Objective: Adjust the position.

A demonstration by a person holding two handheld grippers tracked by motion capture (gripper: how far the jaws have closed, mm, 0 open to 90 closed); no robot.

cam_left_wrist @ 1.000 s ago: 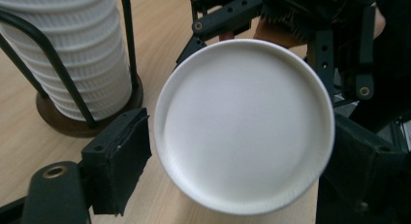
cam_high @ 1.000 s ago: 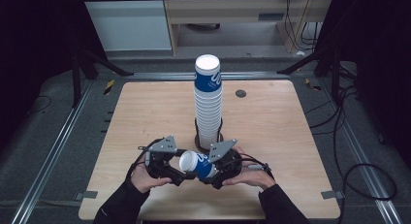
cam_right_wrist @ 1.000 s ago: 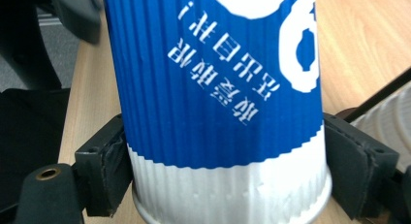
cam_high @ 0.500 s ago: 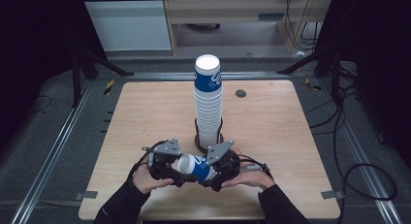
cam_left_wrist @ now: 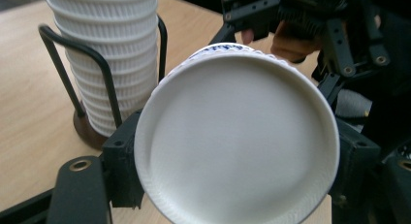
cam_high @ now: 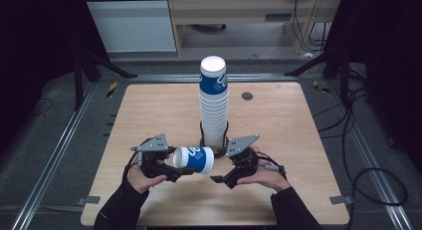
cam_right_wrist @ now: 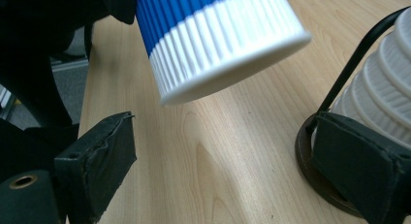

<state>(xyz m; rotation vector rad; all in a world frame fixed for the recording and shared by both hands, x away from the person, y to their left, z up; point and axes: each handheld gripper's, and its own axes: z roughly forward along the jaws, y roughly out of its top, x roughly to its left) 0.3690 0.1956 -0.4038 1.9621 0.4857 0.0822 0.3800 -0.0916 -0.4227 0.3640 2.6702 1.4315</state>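
Near the tabletop's (cam_high: pixel 149 115) front edge, the left gripper (cam_high: pixel 180 171) is clamped on a cup (cam_high: pixel 194 159) lying on its side, held above the wood with its closed base toward that gripper and its rim pointing at the right gripper (cam_high: pixel 219 179). In the left gripper view the pads press both sides of the cup (cam_left_wrist: pixel 237 136). The right gripper's jaws have just been opening; in its own view they stand apart with nothing between them, the cup's rim (cam_right_wrist: pixel 232 59) just beyond. The cup is ribbed paper, blue around the body with a white band at the rim. Just behind stands a tall stack (cam_high: pixel 214 105) of like cups, set in a black wire holder (cam_left_wrist: pixel 72 73) on a round base. Farther back, a small dark disc (cam_high: pixel 247 96) lies on the pale wood.
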